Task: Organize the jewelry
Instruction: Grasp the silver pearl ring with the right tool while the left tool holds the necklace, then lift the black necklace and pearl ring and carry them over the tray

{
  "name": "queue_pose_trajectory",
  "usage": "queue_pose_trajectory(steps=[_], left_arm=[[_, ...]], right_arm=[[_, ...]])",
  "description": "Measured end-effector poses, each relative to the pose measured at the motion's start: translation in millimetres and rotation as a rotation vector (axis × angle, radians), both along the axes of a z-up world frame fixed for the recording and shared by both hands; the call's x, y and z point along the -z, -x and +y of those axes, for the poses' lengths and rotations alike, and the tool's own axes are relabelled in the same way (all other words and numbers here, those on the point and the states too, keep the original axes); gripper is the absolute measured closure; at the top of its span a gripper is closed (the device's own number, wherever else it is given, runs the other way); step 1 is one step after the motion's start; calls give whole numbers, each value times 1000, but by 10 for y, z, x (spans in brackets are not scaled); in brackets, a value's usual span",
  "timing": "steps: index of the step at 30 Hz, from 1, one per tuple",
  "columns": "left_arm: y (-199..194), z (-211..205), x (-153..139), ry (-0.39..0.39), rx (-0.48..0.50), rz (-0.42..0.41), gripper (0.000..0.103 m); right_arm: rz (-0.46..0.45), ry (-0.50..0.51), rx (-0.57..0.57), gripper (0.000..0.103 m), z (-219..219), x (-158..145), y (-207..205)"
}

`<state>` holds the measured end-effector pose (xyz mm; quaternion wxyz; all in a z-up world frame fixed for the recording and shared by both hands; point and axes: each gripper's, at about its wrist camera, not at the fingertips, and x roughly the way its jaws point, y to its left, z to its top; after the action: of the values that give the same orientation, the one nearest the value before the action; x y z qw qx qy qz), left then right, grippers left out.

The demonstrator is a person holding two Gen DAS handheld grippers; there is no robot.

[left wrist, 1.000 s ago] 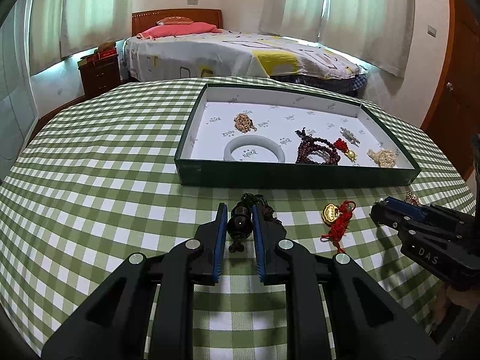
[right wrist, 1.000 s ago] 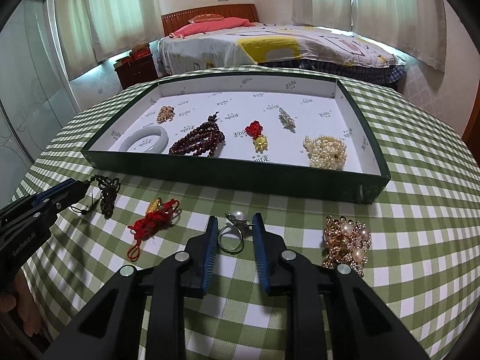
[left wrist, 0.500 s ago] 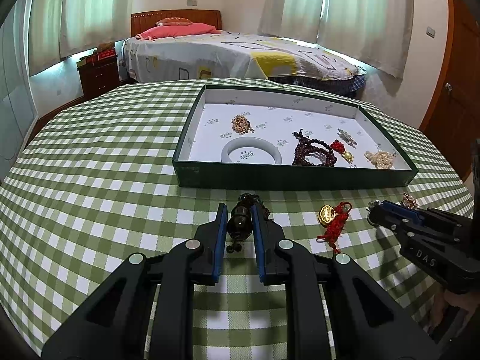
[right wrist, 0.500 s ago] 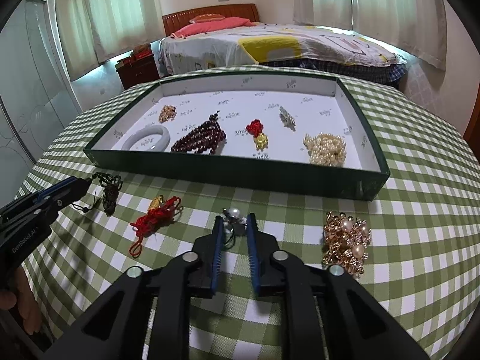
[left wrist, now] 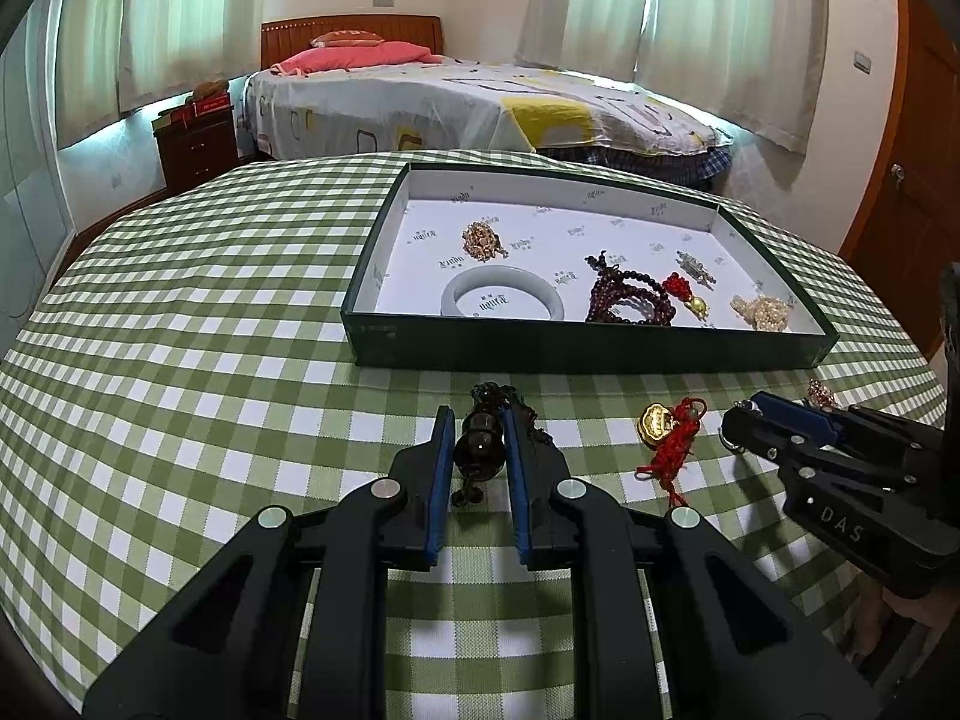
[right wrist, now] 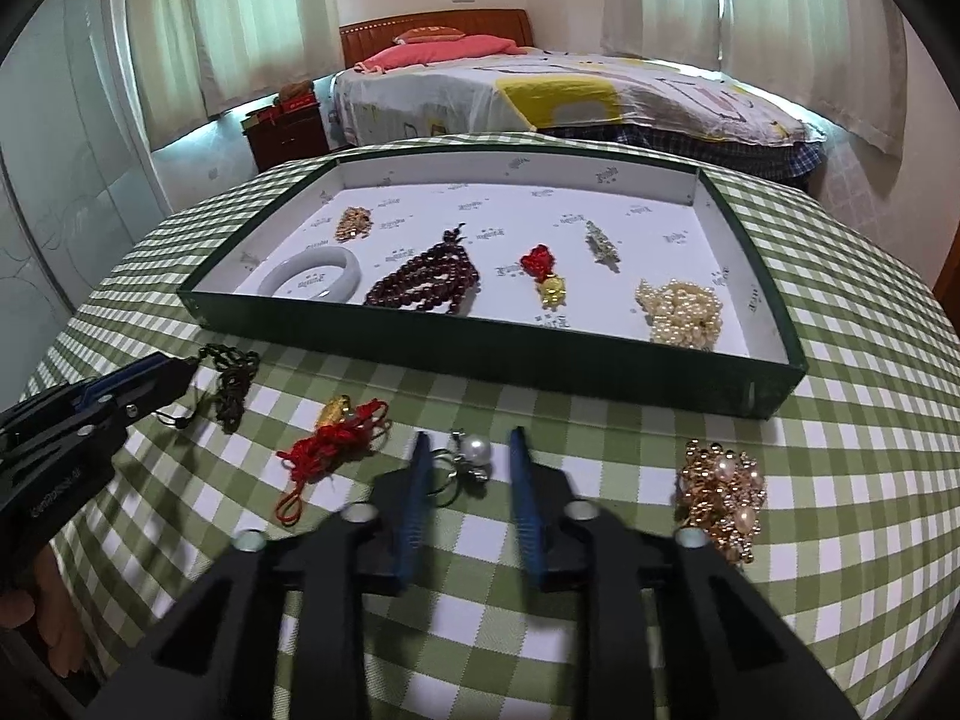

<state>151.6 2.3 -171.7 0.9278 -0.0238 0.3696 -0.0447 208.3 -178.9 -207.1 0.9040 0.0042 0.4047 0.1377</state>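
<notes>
On the green-checked bench (left wrist: 180,360), the left hand-held gripper (left wrist: 477,450) points forward and down toward the dark green tray (left wrist: 588,348). Its blue pads pinch a dark gourd-shaped bead pendant (left wrist: 478,441), whose long axis runs along the fingers toward the tray; its dark braided cord (right wrist: 234,381) lies bunched on the cloth just past the fingertips, near the tray's front wall.

The right hand-held gripper (right wrist: 471,468) is likewise angled down toward the tray. Its jaws have just been closing, and a silver ring with a white pearl (right wrist: 468,459) sits between them. The left pad meets the ring's band, but the right pad appears to stand a little clear of the pearl, and the view is blurred, so a firm pinch cannot be confirmed. The pearl end points toward the tray and the band lies back toward the gripper.

Between the two grippers lies a gold charm on a red knotted cord (right wrist: 336,441), stretched diagonally with its charm nearer the tray. To the right of the ring is a gold and pearl cluster piece (right wrist: 723,495).

Inside the tray, from left to right, are a small gold chain piece (right wrist: 354,222), a pale jade bangle (right wrist: 312,282), a coil of dark red beads (right wrist: 429,282), a red-and-gold charm (right wrist: 546,276), a slim silver brooch (right wrist: 600,243) and a heap of pearls (right wrist: 681,312).

Fingers (right wrist: 36,612) of the person show at the lower left of the right wrist view.
</notes>
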Motion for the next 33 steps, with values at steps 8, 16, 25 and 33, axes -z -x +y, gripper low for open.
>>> queue_pose_trajectory(steps=[8,16,25,33], left_arm=[[0,0,2,1,-2,-3,86],[17,-14,-28,0,0,-13,86],[72,-57,-124,-5,10,-38,86],[168,-90,-291,-8,17,-81,86]], right_arm=[[-10,-6,0,87,-24,-23,25],[-19,-8,0,88,-48,-43,63],[-48,-11,2,88,-81,-158,149],[-104,-21,7,88,-117,-375,256]])
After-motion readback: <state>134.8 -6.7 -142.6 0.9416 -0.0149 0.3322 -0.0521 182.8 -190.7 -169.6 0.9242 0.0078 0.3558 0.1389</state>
